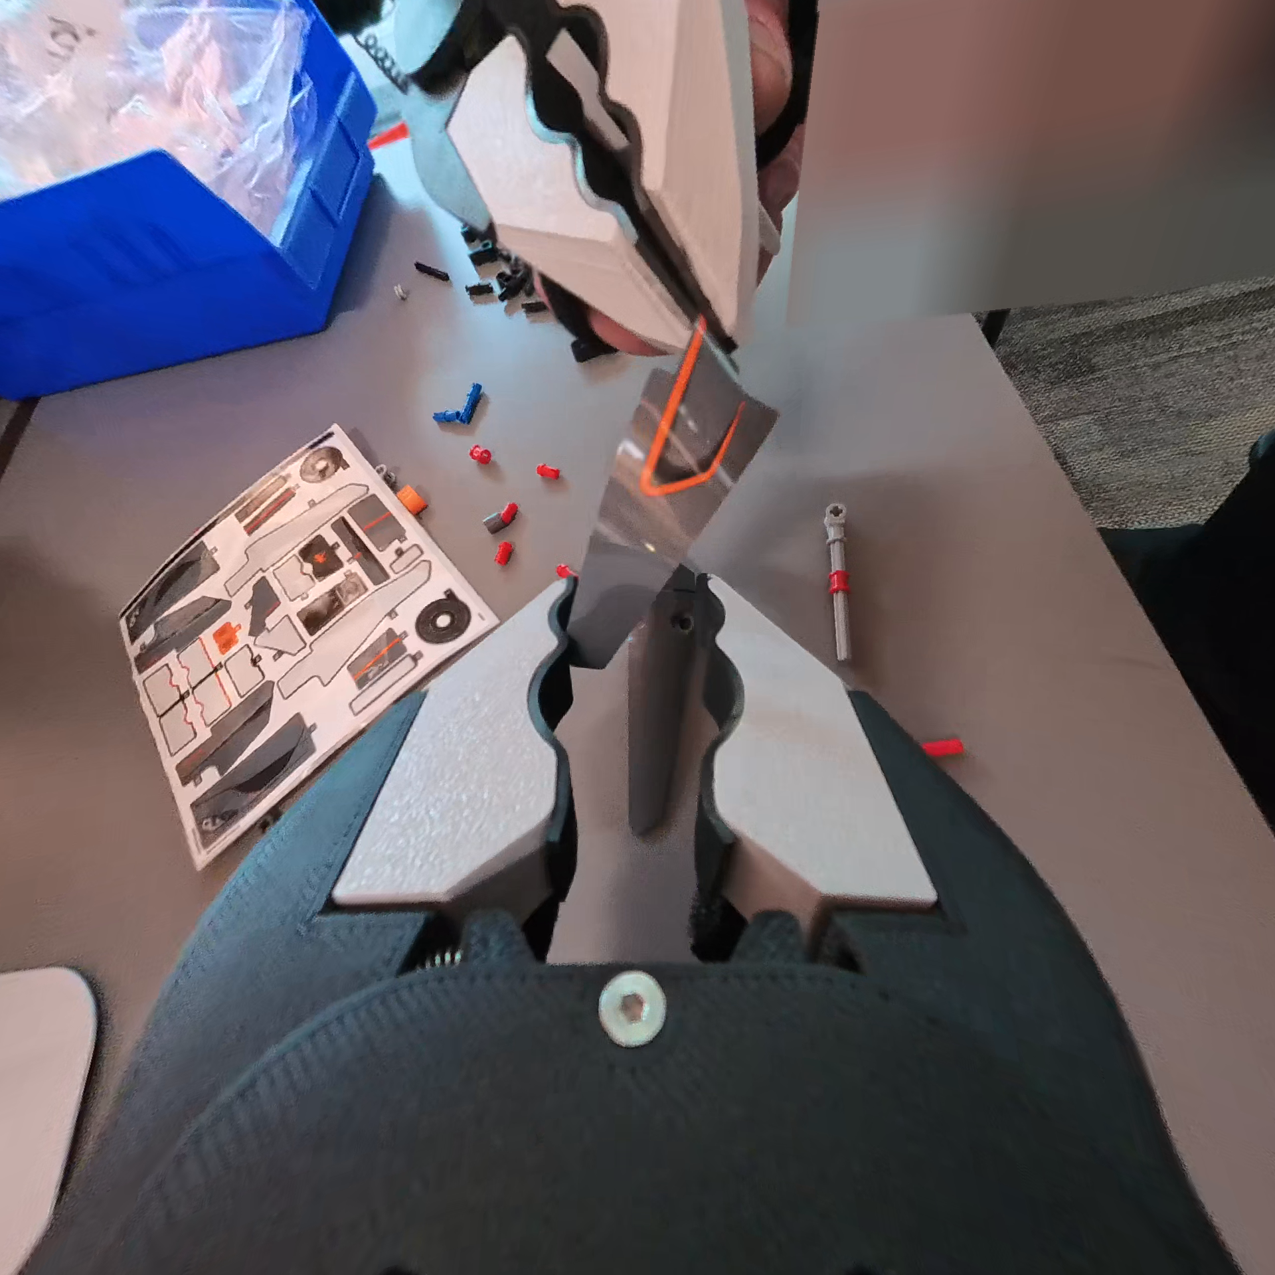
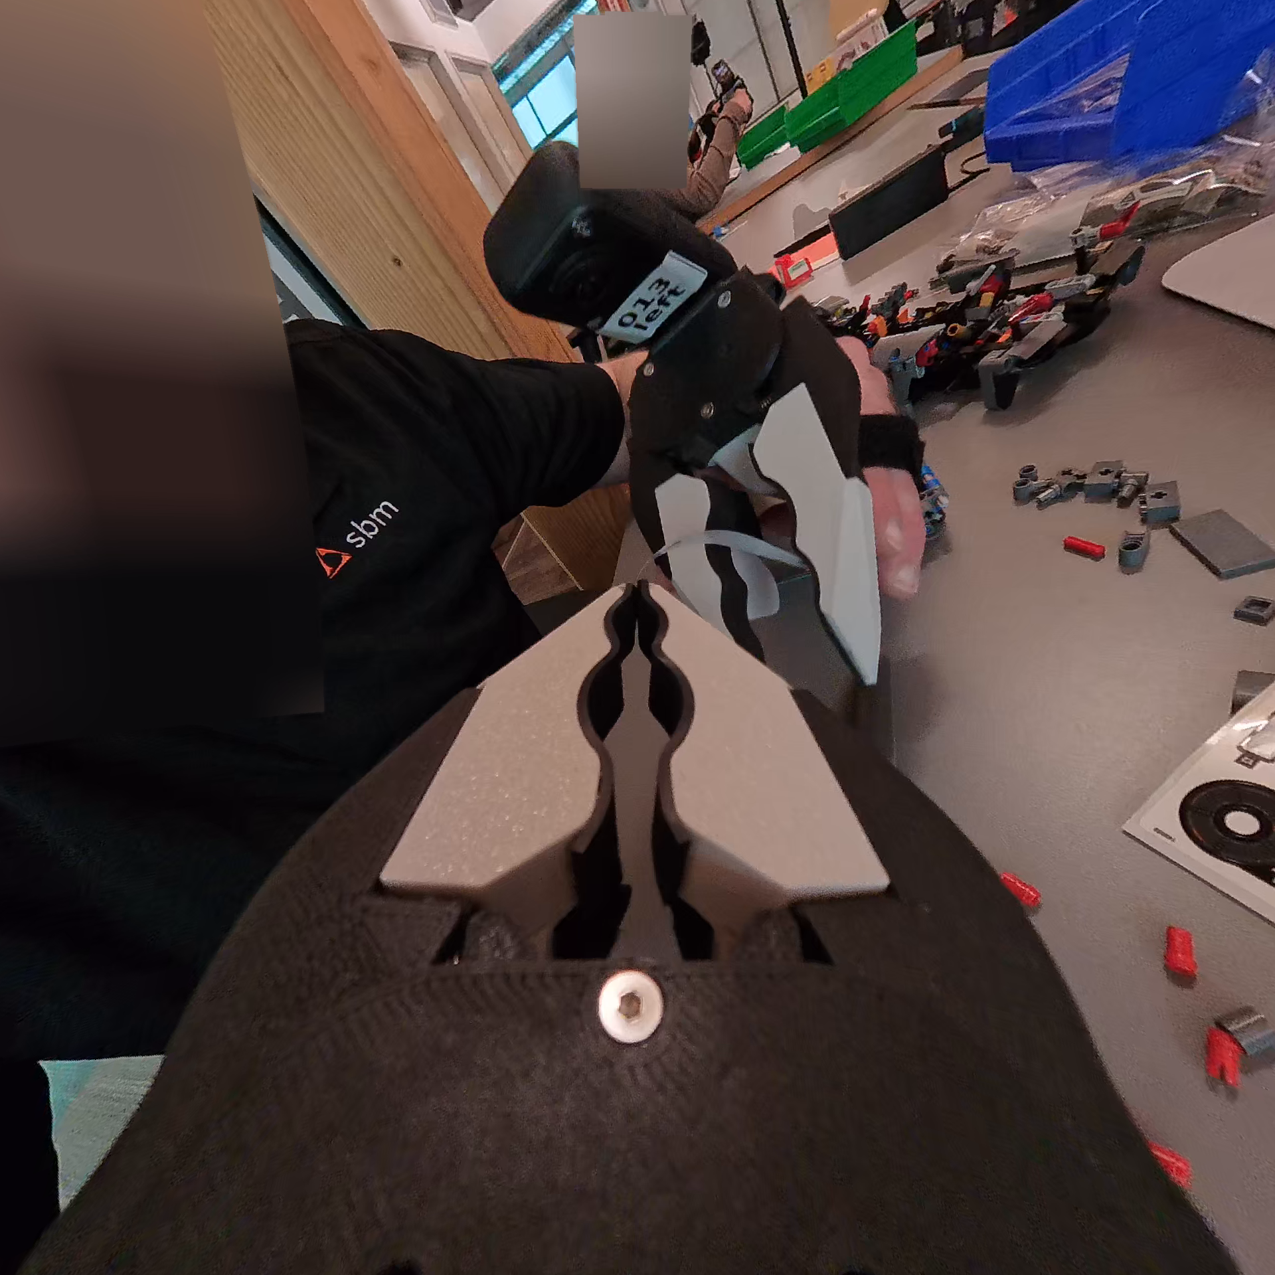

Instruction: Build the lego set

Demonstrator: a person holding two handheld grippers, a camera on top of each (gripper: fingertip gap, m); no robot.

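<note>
My left gripper (image 1: 638, 593) is closed on a dark grey curved Lego panel (image 1: 662, 697), which stands edge-on between its fingers above the table. My right gripper (image 1: 714, 338) comes in from above and is shut on the top edge of a clear silver sticker with an orange line (image 1: 683, 455). The sticker hangs down to the panel's upper end, with its lower corner between my left fingers. In the right wrist view my right gripper (image 2: 638, 593) has its jaws together. The left gripper (image 2: 786, 621) is just beyond it, held in a hand.
A sticker sheet (image 1: 297, 635) lies left of my left gripper. Red pins (image 1: 547, 471), blue pins (image 1: 461, 407) and a grey axle (image 1: 837, 579) are scattered on the grey table (image 1: 931, 441). A blue bin (image 1: 172, 262) stands far left. A part-built model (image 2: 1000, 324) lies farther back. My hands' fingertips stand some 7 cm from each other. The left tips stand about 7 cm off the grey axle (image 1: 837, 579).
</note>
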